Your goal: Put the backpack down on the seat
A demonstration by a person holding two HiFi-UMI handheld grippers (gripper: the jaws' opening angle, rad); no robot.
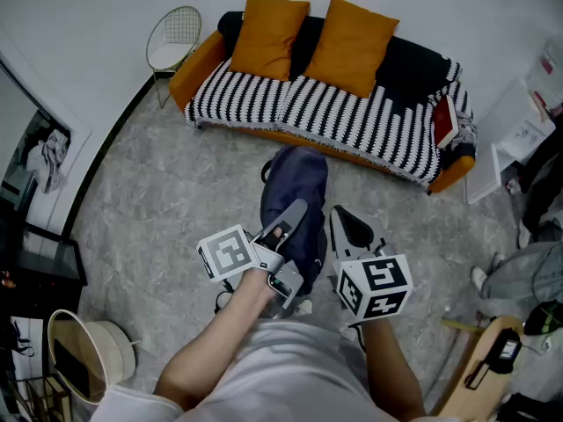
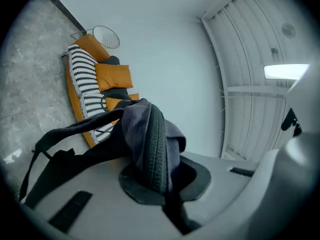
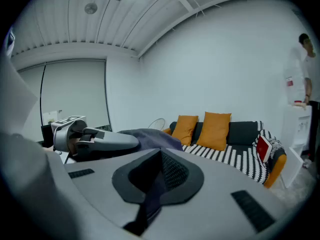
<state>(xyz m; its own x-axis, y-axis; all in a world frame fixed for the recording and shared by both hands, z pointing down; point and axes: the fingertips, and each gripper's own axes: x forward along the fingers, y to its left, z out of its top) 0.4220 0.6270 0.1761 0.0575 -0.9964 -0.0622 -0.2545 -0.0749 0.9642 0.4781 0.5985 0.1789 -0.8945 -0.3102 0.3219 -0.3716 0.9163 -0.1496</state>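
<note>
A dark navy backpack (image 1: pixel 295 196) hangs over the floor in front of the striped sofa seat (image 1: pixel 352 121). My left gripper (image 1: pixel 288 221) is shut on its top. In the left gripper view a thick fold of the backpack (image 2: pixel 150 139) is pinched between the jaws of the left gripper (image 2: pixel 156 186), and a strap trails off to the left. My right gripper (image 1: pixel 350 229) hovers just right of the bag, shut, with nothing clearly held. The right gripper view shows the right gripper (image 3: pixel 159 171) with its jaws together, the backpack (image 3: pixel 150 136) and the left gripper (image 3: pixel 95 139) to its left, and the sofa (image 3: pixel 235 154) beyond.
Two orange cushions (image 1: pixel 268 33) (image 1: pixel 352 42) lean on the sofa back, and a red item (image 1: pixel 444 121) lies at its right end. A wire chair (image 1: pixel 171 38) stands left of the sofa and white furniture (image 1: pixel 519 139) to its right. A person (image 3: pixel 305 69) stands there. A round bin (image 1: pixel 79 354) is near left.
</note>
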